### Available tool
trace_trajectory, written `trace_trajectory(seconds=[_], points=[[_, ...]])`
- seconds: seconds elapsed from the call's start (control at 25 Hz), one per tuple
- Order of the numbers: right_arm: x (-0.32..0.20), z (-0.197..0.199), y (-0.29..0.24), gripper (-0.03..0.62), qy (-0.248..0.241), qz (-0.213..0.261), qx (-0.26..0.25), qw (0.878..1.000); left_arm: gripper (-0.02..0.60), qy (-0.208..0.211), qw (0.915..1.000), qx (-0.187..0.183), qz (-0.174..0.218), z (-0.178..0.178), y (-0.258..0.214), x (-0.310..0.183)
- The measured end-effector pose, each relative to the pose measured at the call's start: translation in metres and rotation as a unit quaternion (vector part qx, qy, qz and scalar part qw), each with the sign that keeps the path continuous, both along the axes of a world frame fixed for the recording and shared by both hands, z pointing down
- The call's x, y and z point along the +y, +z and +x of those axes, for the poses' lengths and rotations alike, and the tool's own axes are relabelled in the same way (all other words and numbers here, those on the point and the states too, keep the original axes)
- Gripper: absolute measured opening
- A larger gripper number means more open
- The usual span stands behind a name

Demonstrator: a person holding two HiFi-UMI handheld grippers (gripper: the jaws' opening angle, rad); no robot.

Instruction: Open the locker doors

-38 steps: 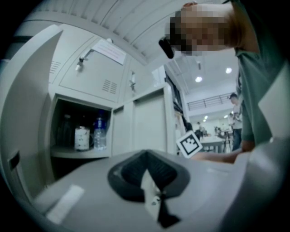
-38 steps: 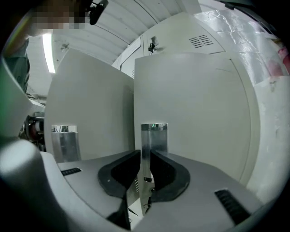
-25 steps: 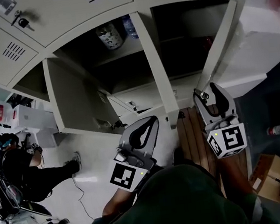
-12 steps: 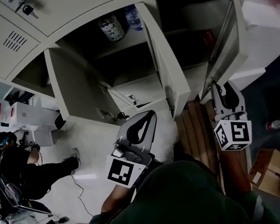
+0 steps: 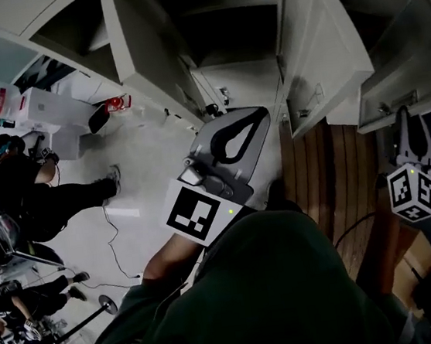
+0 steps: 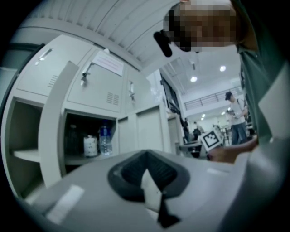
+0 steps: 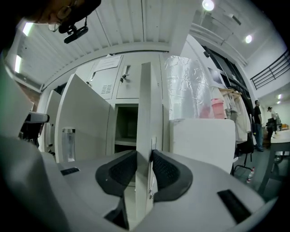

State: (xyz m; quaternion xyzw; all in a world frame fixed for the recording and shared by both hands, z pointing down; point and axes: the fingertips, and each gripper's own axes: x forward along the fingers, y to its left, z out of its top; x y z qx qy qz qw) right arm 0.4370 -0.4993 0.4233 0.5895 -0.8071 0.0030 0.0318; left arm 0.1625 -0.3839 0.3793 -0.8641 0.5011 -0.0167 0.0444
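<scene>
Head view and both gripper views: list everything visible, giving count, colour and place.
locker doors: three open, pale grey, across the top of the head view
bottle: one, clear with blue, on an open locker's shelf
jar: one, whitish, beside the bottle
wooden slats: brown, on the floor below the right lockers
boxes: white, on the floor at left
bystander: one, dark clothes, at the left edge
left gripper: grey, jaws together, empty
right gripper: grey, jaws have just been closing, pads on the edge of the right door
hooded top: dark green, at the bottom of the head view
</scene>
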Motion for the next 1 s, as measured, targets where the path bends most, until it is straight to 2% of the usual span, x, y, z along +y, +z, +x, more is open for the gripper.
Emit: trace_trajectory(seconds=[0.32,0.52,0.76,0.88,1.0], points=[[-0.002,0.021,0.011,0.089,0.039,-0.022,0.017,0.999,0.003,-0.049,0.9987,-0.005,0.010,-0.071,0.002,0.023],[-0.003,0.028,0.009,0.086,0.052,-0.036,0.009,0.998,0.003,-0.070,0.9974,-0.012,0.014,-0.103,0.003,0.043],[0.023,0.040,-0.028,0.075,0.084,0.001,-0.006,0.996,0.003,-0.085,0.9962,-0.008,0.021,-0.145,0.003,0.071],[0.056,0.020,-0.057,0.044,0.048,0.026,-0.029,0.998,0.003,-0.087,0.9958,-0.005,0.027,-0.161,-0.001,0.087],[0.093,-0.037,-0.077,0.017,-0.056,0.034,-0.039,0.997,0.003,-0.087,0.9957,-0.004,0.030,-0.173,-0.005,0.105]])
